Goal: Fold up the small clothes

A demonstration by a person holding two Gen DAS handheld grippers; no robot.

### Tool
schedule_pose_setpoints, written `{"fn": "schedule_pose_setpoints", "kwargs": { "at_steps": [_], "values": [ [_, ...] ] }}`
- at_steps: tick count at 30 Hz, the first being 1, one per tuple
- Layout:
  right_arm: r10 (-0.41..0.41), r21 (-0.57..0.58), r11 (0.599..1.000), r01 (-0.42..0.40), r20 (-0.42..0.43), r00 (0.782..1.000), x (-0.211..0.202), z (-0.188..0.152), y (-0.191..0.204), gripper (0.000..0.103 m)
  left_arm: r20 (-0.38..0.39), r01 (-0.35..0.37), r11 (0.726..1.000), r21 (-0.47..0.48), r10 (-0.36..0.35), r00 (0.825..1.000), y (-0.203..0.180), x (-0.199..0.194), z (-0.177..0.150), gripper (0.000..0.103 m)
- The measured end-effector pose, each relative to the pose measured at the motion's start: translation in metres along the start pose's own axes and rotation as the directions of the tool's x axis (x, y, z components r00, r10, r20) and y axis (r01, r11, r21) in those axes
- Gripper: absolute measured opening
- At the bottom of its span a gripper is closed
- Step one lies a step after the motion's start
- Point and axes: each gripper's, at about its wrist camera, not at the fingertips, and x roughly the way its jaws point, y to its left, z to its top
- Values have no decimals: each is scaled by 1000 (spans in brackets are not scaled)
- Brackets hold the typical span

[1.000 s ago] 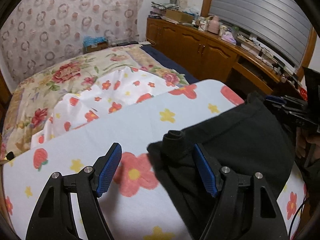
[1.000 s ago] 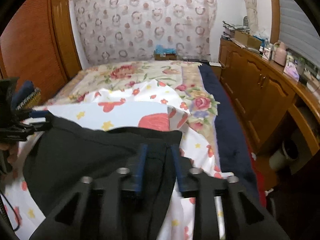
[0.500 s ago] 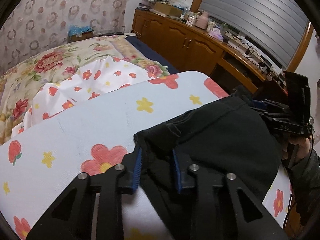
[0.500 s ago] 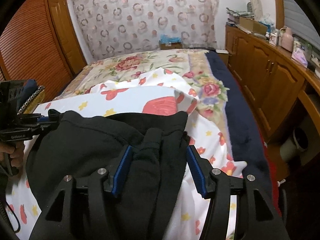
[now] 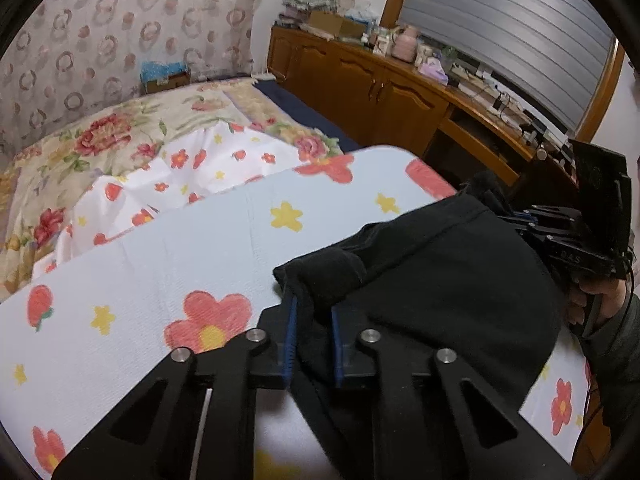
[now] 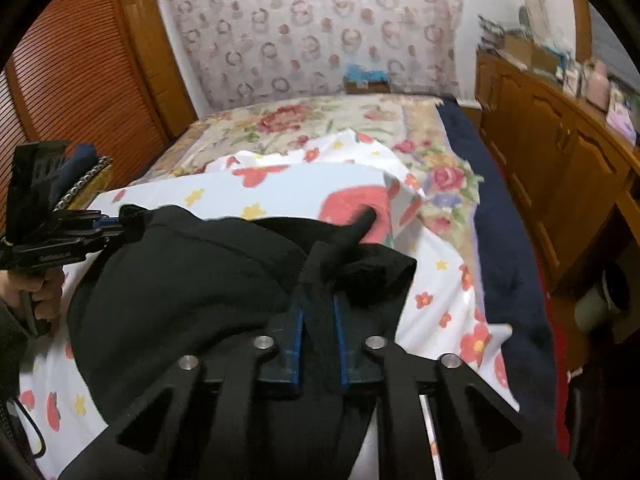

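Black garment (image 5: 440, 280) lies spread on the flowered sheet (image 5: 180, 248) that covers the bed; both hand-held tools are on it, one at each near corner.

Left gripper (image 5: 314, 316): jaws have just been closing and are now clamped on a bunched fold of the garment's corner. A second ago they stood wide apart with that rolled corner loose between them; now the blue pads (image 5: 290, 332) press the cloth from both sides.

Right gripper (image 6: 318, 316): jaws have just been closing too. Half a second back they were spread around a ridge of cloth; now they pinch it tight, and a twisted tail of fabric sticks up past the tips, over the red flower on the sheet.

The garment's edge between the two grips looks lifted a little off the sheet, more gathered than before. Wooden cabinets (image 5: 380, 92) run beside the bed.
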Motion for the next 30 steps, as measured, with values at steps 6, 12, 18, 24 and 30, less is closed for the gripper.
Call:
{"fn": "schedule_pose_setpoints", "kwargs": {
  "at_steps": [6, 12, 18, 24, 30],
  "values": [
    [-16, -18, 1000, 19, 151, 988, -46, 6, 15, 8, 126, 13, 1000, 11, -14, 992, -15, -56, 5, 12],
    [-27, -56, 998, 38, 187, 982, -64, 14, 37, 8, 201, -19, 999, 30, 13, 980, -22, -111, -4, 12],
    [-5, -97, 995, 17, 123, 992, -17, 24, 38, 9, 137, -67, 997, -31, 70, 988, 13, -99, -22, 12],
    [-55, -80, 995, 56, 17, 998, 31, 46, 24, 33, 95, -96, 993, -68, 103, 990, 29, -70, -30, 12],
    [-32, -23, 999, 30, -67, 997, 41, 52, 0, 60, 84, -103, 993, -64, 108, 991, 32, -65, -32, 12]
  ]
}}
